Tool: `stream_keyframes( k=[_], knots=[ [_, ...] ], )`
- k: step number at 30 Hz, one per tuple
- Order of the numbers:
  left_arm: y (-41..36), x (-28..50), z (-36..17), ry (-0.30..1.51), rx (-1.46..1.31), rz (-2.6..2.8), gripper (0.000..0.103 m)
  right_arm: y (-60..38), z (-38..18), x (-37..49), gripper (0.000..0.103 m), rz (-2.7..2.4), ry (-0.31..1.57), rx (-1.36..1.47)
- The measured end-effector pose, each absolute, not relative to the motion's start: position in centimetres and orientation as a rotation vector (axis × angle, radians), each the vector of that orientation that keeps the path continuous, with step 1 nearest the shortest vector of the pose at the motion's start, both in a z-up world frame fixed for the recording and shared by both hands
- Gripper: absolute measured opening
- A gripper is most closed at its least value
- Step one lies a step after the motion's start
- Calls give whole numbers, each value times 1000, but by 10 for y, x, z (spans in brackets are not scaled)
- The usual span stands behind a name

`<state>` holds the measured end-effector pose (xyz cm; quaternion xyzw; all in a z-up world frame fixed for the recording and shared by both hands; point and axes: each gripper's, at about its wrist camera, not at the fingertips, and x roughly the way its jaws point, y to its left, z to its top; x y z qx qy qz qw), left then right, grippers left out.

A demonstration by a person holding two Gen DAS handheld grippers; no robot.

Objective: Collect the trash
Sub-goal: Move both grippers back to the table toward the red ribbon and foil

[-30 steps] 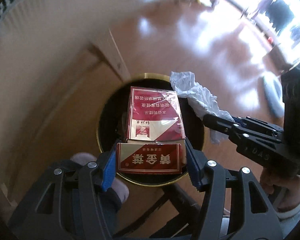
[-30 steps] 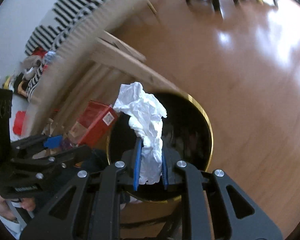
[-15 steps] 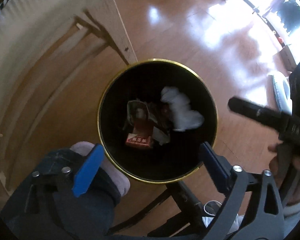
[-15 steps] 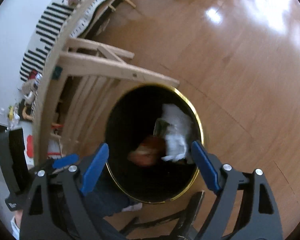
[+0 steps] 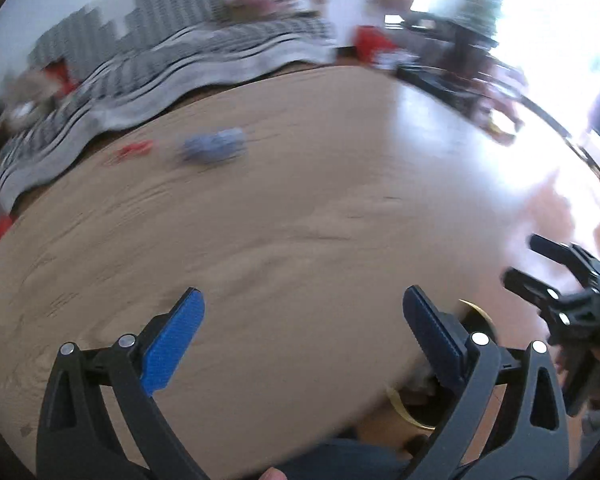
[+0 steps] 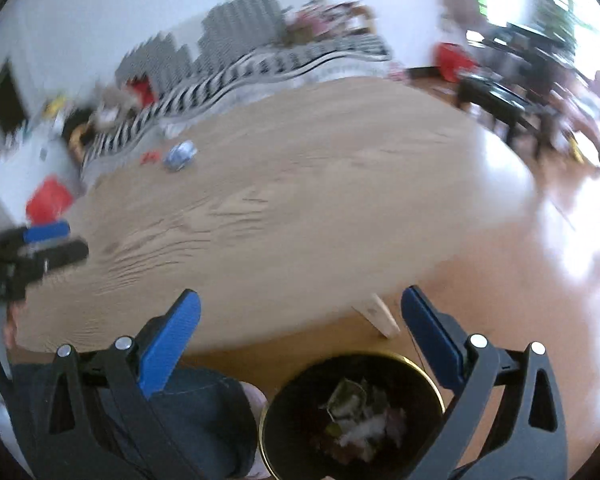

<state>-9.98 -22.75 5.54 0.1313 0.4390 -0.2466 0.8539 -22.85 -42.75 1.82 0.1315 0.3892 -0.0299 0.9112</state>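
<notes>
Right wrist view shows the right gripper [image 6: 300, 328] with its blue pads spread wide and nothing between them; its jaws have just been opening. The left gripper [image 5: 302, 326] is spread just as wide and just as empty over the near part of the wooden table [image 5: 300, 208]. The black bin with the gold rim [image 6: 396, 358] sits on the floor at the near edge of the table, next to a table leg [image 6: 376, 314], and there's already a heap of crumpled paper and wrappers [image 6: 360, 416] inside it. What's left as far as I can tell: a bluish crumpled thing [image 6: 180, 156] and a small red scrap [image 6: 150, 157] on the far left of the table, close to the striped cloth [image 6: 260, 68]. Stuff that could go sideways, imo: both views are smeared with blur, so a fast reach that far could overshoot and knock the blue thing into the cloth folds. The red scrap looks flat and tiny, so the pads might just skate over it. The two grippers are near each other and both pieces sit just beside each other, so going for them together could make the grippers clash. And on the way back, the bin is easy to clip with a knee [image 6: 204, 408] right there.
</notes>
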Motion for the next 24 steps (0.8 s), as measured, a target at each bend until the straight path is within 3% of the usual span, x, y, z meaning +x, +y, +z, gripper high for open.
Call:
stream_keyframes(
  k=[7,24],
  knots=[
    [-151,-2,15,1052,168,-302,97,-375,-1,-102,97,53,943,107],
    [-143,189,-12,1043,292,-433,97,-326,-21,73,98,259,989,-130]
  ],
)
